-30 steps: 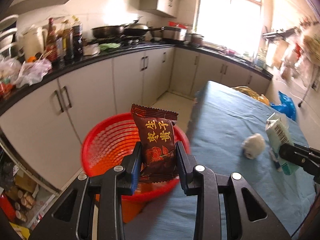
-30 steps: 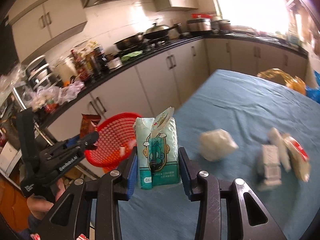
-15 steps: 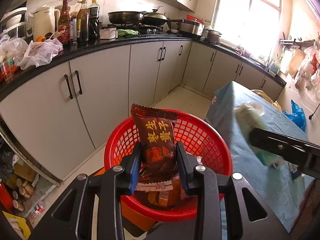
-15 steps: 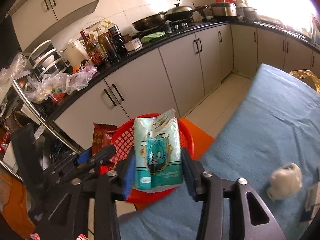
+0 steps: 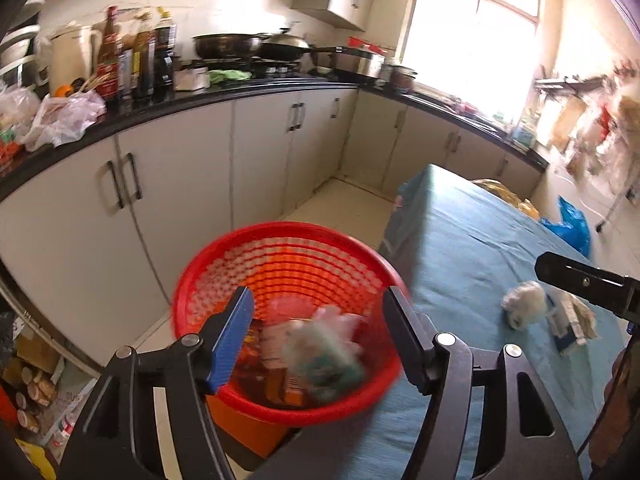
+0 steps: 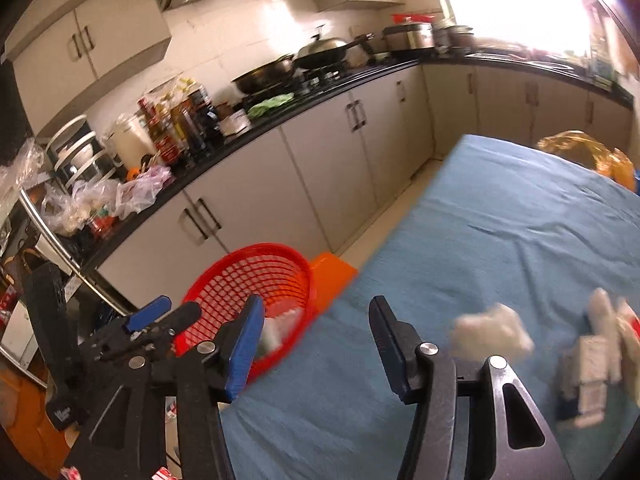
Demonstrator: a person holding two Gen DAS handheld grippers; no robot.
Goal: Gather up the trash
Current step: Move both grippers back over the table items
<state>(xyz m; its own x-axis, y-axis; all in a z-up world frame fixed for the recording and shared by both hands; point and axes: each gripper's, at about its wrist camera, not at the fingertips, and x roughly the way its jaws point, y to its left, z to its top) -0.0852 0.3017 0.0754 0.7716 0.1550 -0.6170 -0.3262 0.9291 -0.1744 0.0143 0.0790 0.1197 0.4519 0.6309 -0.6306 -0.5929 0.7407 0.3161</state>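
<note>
A red mesh basket (image 5: 280,256) stands beside the blue-clothed table (image 5: 472,240), on an orange stool. Inside it lie the brown snack packet (image 5: 256,356) and the blurred teal-and-white packet (image 5: 324,356). My left gripper (image 5: 318,316) hangs over the basket, its jaws opening, nothing between its pads. My right gripper (image 6: 316,326) is over the table edge next to the basket (image 6: 256,276), jaws opening and empty. On the table lie a crumpled white tissue (image 6: 492,332) (image 5: 524,306) and small cartons (image 6: 592,372) (image 5: 572,320).
White kitchen cabinets (image 5: 176,184) with a black counter carrying bottles, bags and pans run behind the basket. A yellow bag (image 6: 580,152) and a blue bag (image 5: 568,228) sit at the table's far end. Floor clutter lies at lower left.
Both grippers let go of their packets, which dropped into the basket. Both sets of jaws widened. The right gripper swung back from the basket toward the table.
</note>
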